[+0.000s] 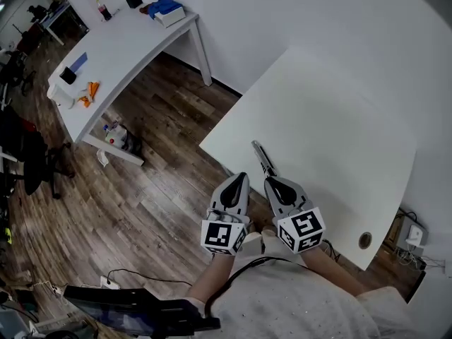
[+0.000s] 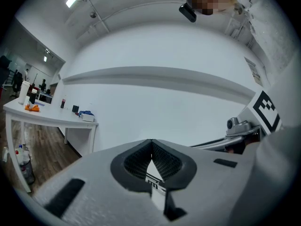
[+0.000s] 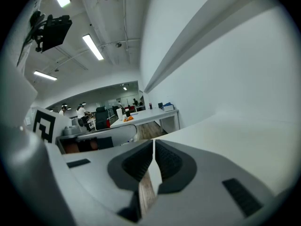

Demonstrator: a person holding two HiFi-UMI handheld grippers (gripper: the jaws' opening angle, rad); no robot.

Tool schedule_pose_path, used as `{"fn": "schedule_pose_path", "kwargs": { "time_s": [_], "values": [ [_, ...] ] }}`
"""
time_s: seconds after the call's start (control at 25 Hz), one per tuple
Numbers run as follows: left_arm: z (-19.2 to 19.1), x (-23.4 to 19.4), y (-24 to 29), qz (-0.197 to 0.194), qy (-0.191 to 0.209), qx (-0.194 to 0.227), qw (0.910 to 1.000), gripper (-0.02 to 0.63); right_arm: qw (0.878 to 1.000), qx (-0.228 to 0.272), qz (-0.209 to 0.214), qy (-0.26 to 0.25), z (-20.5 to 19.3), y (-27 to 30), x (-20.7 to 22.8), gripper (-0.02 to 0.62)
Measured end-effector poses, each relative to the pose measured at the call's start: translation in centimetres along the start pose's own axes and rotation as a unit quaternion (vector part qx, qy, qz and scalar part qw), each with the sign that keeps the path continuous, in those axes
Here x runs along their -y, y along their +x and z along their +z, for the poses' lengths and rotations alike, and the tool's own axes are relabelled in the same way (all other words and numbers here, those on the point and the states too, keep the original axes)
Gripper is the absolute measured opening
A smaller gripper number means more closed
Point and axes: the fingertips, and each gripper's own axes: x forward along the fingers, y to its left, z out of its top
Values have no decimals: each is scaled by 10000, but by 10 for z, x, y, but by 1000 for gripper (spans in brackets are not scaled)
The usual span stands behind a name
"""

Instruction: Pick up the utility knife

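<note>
We see the utility knife (image 1: 263, 159) lying flat on the white surface (image 1: 332, 119), close to its near left edge, with its long axis running from near to far. Its near end lies right at the tip of the right tongs (image 1: 270, 181), though we cannot tell whether the two touch. The right tongs are clenched. In the right gripper view the two dark pads meet at their tips, and only floor and the surface's edge show through the narrow slot below them. The left tongs (image 1: 243, 176) are just beside the right ones, to their left, with the tip about at the surface's edge and the body over the wooden floor (image 1: 162, 189). They are clenched too, and in the left gripper view we find the pads pressed together at the tip with nothing between them. Each gripper carries its marker cube at the near end. A round hole (image 1: 364, 241) sits in the surface near its right corner. Far to the left stands a white desk (image 1: 134, 48) with a blue item (image 1: 164, 6) and an orange item (image 1: 89, 90) on it.
</note>
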Motion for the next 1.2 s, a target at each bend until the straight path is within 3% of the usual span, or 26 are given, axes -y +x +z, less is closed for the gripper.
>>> {"fn": "schedule_pose_path", "kwargs": {
  "time_s": [0.36, 0.72, 1.2],
  "values": [
    [-25, -15, 13, 285, -29, 11, 9996, 6, 9957, -836, -46, -397, -33, 32, 33, 9],
    [-43, -21, 19, 506, -99, -22, 9987, 6, 9771, -2017, 168, -657, -77, 61, 54, 181],
    [-56, -37, 29, 684, -110, -28, 9976, 6, 9597, -2693, 196, -785, -99, 97, 67, 198]
  ]
}}
